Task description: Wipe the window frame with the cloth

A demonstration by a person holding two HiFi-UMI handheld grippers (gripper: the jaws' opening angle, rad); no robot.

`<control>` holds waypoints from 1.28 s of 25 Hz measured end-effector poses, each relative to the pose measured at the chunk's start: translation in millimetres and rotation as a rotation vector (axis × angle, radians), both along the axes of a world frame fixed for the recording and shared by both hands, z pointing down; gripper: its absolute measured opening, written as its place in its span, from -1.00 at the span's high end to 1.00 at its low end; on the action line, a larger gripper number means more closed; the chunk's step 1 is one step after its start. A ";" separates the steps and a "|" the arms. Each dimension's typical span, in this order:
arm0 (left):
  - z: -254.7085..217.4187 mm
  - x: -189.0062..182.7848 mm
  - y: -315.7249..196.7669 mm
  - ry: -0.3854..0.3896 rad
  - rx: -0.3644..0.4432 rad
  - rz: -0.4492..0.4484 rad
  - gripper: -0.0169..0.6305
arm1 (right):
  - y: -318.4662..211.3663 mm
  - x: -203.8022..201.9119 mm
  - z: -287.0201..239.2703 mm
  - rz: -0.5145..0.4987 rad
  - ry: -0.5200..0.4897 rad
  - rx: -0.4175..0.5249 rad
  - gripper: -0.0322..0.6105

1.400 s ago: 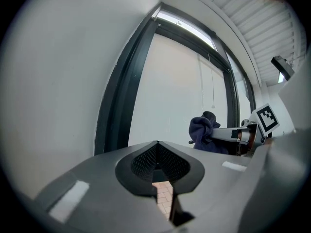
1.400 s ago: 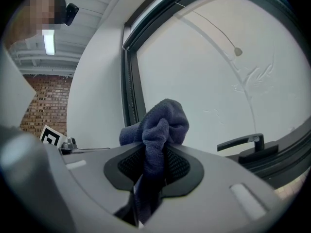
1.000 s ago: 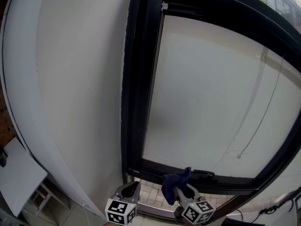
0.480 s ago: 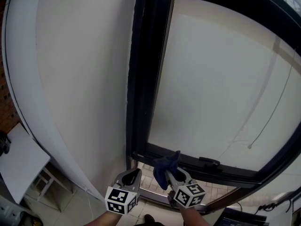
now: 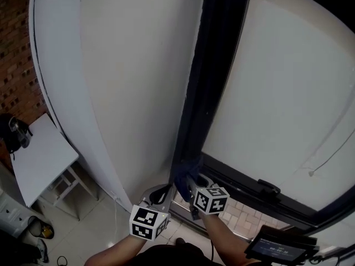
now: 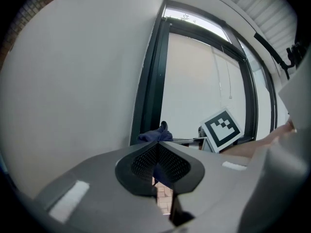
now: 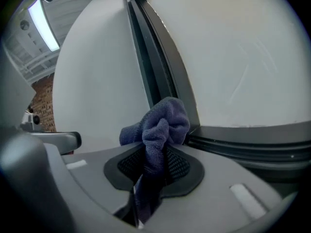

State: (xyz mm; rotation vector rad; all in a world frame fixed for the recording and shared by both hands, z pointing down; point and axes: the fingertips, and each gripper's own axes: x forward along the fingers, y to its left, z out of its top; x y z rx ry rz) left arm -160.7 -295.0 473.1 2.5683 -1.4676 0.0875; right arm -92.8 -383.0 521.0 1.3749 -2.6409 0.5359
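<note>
The black window frame (image 5: pixel 209 93) runs up the middle of the head view, and its bottom rail (image 5: pixel 244 184) slants down to the right. My right gripper (image 5: pixel 187 185) is shut on a dark blue cloth (image 5: pixel 181 177). The cloth is pressed at the frame's lower left corner. In the right gripper view the cloth (image 7: pixel 159 127) bunches out of the shut right gripper (image 7: pixel 154 152), against the upright frame (image 7: pixel 163 81). My left gripper (image 5: pixel 161 195) hangs just left of it, near the white wall. The left gripper (image 6: pixel 158 143) is shut and empty; the cloth (image 6: pixel 154 136) shows beyond it.
A white wall (image 5: pixel 127 93) lies left of the frame and frosted glass (image 5: pixel 277 93) to its right. A handle (image 5: pixel 269 188) sits on the bottom rail. A white table (image 5: pixel 41 159) and a brick wall (image 5: pixel 16 65) are at the left. A dark tablet (image 5: pixel 280 248) is at lower right.
My right gripper has carried the cloth left along the bottom rail to the frame's lower left corner. The head view has swung left and down. The left gripper kept close beside it.
</note>
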 end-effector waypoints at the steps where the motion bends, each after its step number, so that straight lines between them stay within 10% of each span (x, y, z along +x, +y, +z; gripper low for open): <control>1: 1.8 -0.5 -1.6 -0.004 -0.004 -0.006 0.97 | -5.1 -3.2 5.1 0.003 0.003 -0.020 0.63; 14: 0.6 3.1 -12.0 -0.014 -0.012 -0.016 0.97 | -32.6 -10.8 -3.1 -0.010 -0.102 -0.077 0.63; 32: -115.6 7.7 -25.7 0.035 0.133 -0.032 0.97 | -28.7 -3.1 -166.4 -0.054 -0.162 0.151 0.63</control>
